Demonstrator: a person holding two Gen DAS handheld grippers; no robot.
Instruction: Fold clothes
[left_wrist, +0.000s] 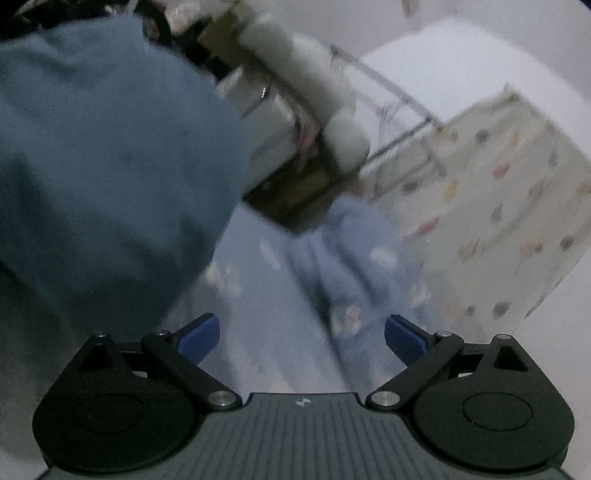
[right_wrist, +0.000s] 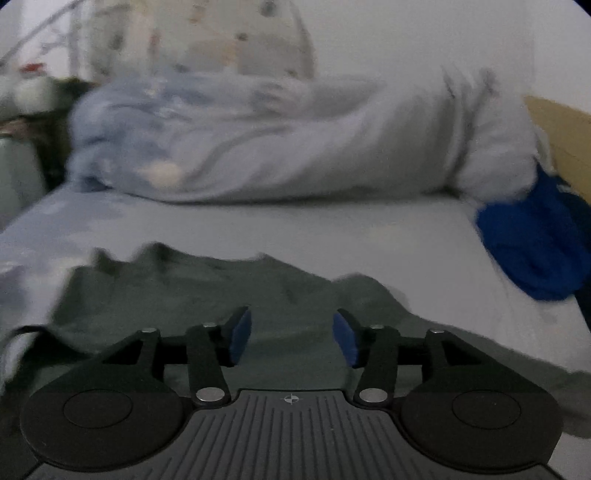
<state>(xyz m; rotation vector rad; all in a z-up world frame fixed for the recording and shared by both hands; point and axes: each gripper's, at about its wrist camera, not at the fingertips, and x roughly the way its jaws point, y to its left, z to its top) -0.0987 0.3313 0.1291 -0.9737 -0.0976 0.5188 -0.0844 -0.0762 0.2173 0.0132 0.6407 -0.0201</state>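
A dark grey-green garment (right_wrist: 192, 295) lies spread on the pale bed sheet (right_wrist: 369, 236) in the right wrist view. My right gripper (right_wrist: 291, 339) is open and empty, just above its near part. In the left wrist view my left gripper (left_wrist: 301, 338) is wide open and empty above the light sheet (left_wrist: 273, 332). A blue-grey cloth (left_wrist: 103, 166) fills the left of that view; the frame is blurred and I cannot tell what it is.
A crumpled pale blue duvet (right_wrist: 258, 147) lies across the far side of the bed. A bright blue garment (right_wrist: 532, 243) is bunched at the right edge. A patterned curtain (left_wrist: 498, 206) and a cluttered shelf (left_wrist: 295, 122) stand beyond the bed.
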